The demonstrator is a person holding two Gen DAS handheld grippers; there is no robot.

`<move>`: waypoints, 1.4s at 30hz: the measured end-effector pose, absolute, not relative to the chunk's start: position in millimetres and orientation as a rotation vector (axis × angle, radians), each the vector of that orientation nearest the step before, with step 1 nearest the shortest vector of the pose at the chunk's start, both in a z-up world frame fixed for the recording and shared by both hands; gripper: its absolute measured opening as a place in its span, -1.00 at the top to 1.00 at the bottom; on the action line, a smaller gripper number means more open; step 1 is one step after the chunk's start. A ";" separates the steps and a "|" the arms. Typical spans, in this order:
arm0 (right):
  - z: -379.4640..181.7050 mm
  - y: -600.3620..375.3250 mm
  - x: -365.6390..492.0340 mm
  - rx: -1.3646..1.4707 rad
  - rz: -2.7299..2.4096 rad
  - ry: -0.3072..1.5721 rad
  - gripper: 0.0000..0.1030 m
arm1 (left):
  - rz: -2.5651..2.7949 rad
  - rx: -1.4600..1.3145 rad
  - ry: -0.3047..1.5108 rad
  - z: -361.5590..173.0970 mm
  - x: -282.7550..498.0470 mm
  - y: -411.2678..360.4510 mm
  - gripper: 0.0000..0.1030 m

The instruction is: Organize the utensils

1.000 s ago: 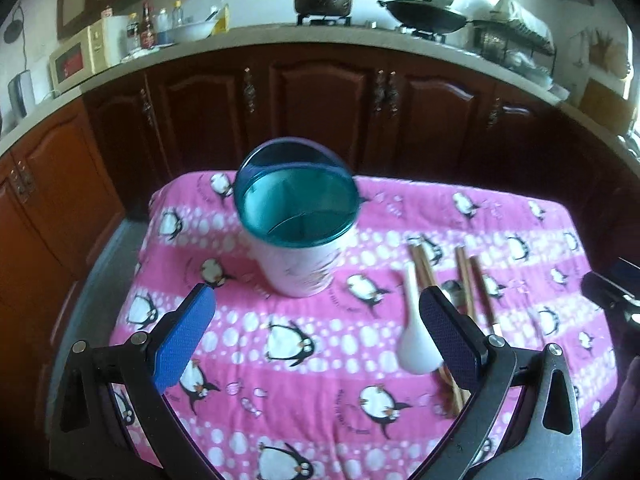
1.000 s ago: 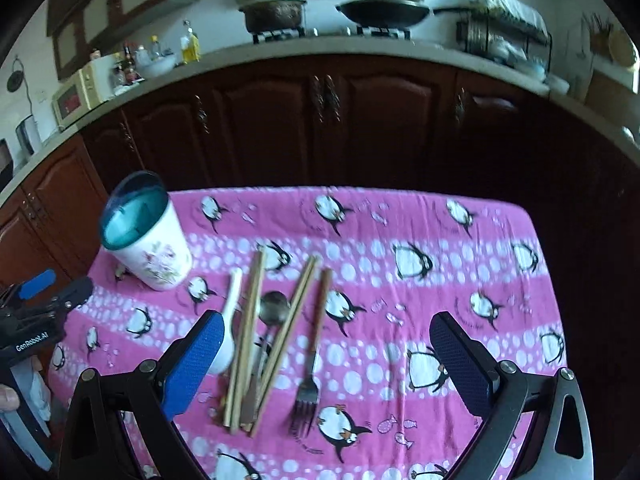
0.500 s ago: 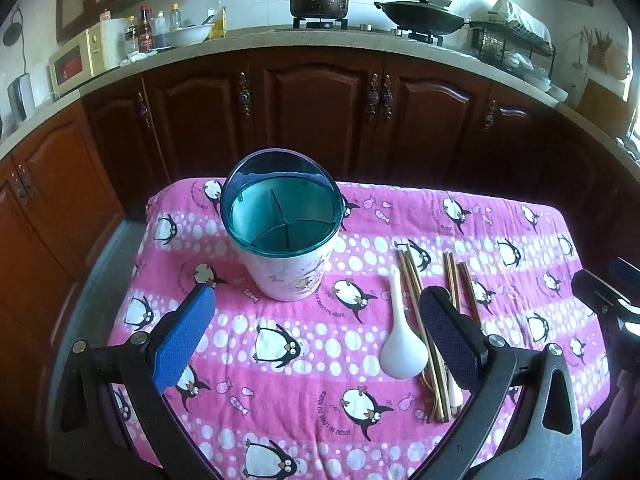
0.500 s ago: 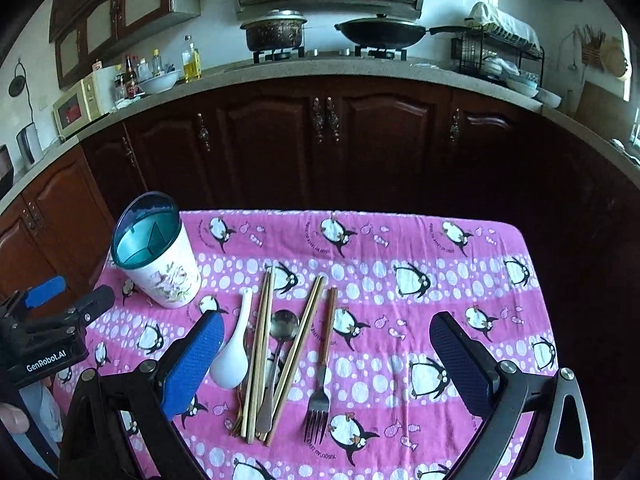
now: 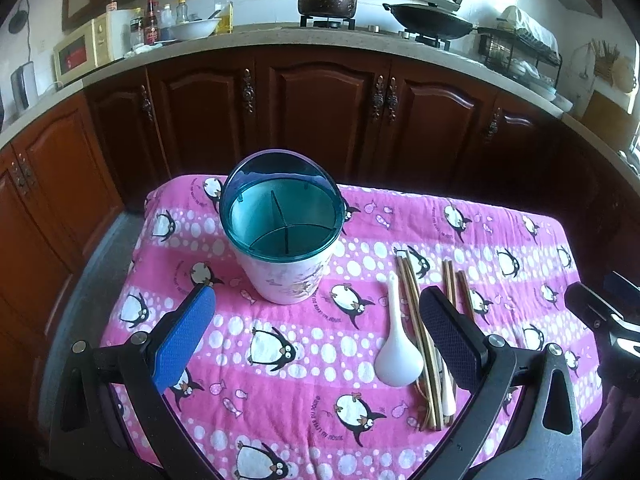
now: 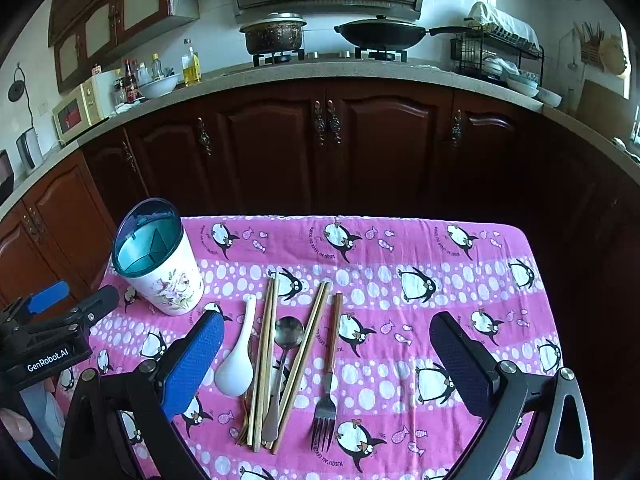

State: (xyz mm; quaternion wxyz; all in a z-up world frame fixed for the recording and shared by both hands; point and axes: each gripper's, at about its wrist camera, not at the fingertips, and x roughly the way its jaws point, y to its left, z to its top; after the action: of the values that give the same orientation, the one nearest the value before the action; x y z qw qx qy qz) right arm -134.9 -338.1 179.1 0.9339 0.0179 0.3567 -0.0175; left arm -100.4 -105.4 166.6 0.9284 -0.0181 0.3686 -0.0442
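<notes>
A white floral utensil holder (image 5: 286,240) (image 6: 160,262) with a teal divided insert stands on the pink penguin tablecloth (image 5: 304,344) (image 6: 400,308). To its right lie a white ceramic spoon (image 5: 396,348) (image 6: 238,356), wooden chopsticks (image 5: 418,332) (image 6: 266,348), a metal spoon (image 6: 286,354) and a wooden-handled fork (image 6: 330,368). My left gripper (image 5: 316,334) hangs open above the cloth, in front of the holder, nothing between its fingers. My right gripper (image 6: 328,360) is open too, spread wide over the utensils without touching them.
Dark wooden cabinets (image 6: 328,140) run behind the table under a counter with a pot (image 6: 274,34), a wok (image 6: 380,34), bottles and a dish rack (image 6: 496,56). The table's far edge drops off toward the cabinets. A person's hand (image 6: 16,424) shows at the lower left.
Both grippers have risen and pulled back from the table, so the holder and utensils look smaller and farther off. Both stay open. Nothing on the cloth has moved.
</notes>
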 end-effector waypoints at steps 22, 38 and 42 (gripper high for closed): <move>172.5 -342.1 -131.7 0.058 -0.042 0.768 -0.99 | -0.093 -0.032 0.749 167.3 -100.9 -107.3 -0.99; 173.8 -343.0 -132.4 0.062 -0.044 0.768 -0.99 | -0.092 -0.020 0.742 167.9 -102.5 -110.1 -0.99; 173.4 -342.9 -132.1 0.062 -0.045 0.770 -0.99 | -0.087 -0.018 0.742 168.1 -102.6 -109.5 -0.99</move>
State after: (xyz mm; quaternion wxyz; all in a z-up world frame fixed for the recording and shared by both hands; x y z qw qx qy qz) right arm -132.1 -342.9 173.4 0.9261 0.0303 0.3753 -0.0221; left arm -102.6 -109.5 168.1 0.9309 -0.0088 0.3626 -0.0427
